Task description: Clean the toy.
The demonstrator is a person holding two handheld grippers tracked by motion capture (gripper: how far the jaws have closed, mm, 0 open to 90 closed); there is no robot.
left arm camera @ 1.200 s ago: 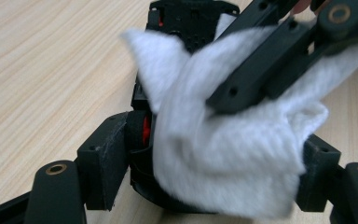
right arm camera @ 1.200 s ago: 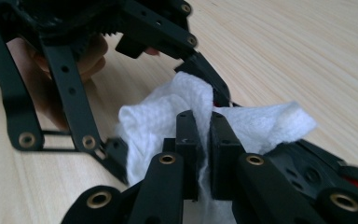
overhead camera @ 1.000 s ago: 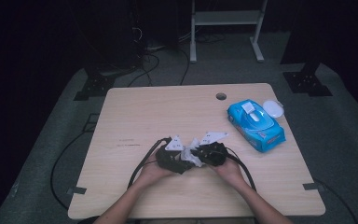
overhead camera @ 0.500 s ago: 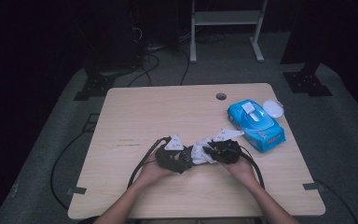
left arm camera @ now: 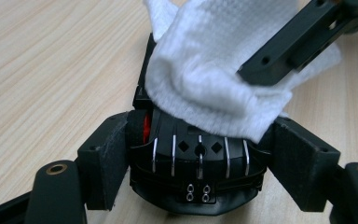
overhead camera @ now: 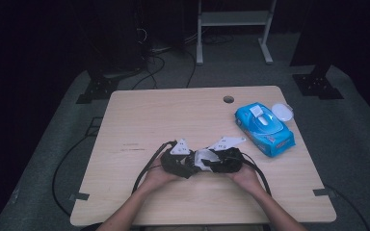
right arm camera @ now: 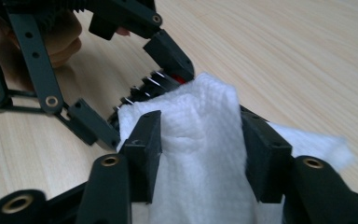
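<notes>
My left gripper [left arm camera: 200,164] is shut on a small black device [left arm camera: 193,154] with silver ribs and a red part, its pads pressing on both sides. A white wipe [left arm camera: 214,70] lies draped over the device's far end. My right gripper [right arm camera: 200,158] straddles that wipe [right arm camera: 200,135]. Its jaws have just been opening, and the wipe bulges loosely between the pads. In the high view both grippers meet tip to tip near the table's front, left gripper [overhead camera: 180,163] and right gripper [overhead camera: 221,163], with the wipe [overhead camera: 203,158] between them.
A blue pack of wipes [overhead camera: 265,127] lies at the right of the wooden table [overhead camera: 149,115], with a white lid [overhead camera: 283,111] beside it. A cable hole [overhead camera: 228,99] sits near the far edge. Cables trail off the front edge.
The right gripper shifted slightly right and then back toward the left gripper, staying at the wipe. The left hand and the black device have not moved.
</notes>
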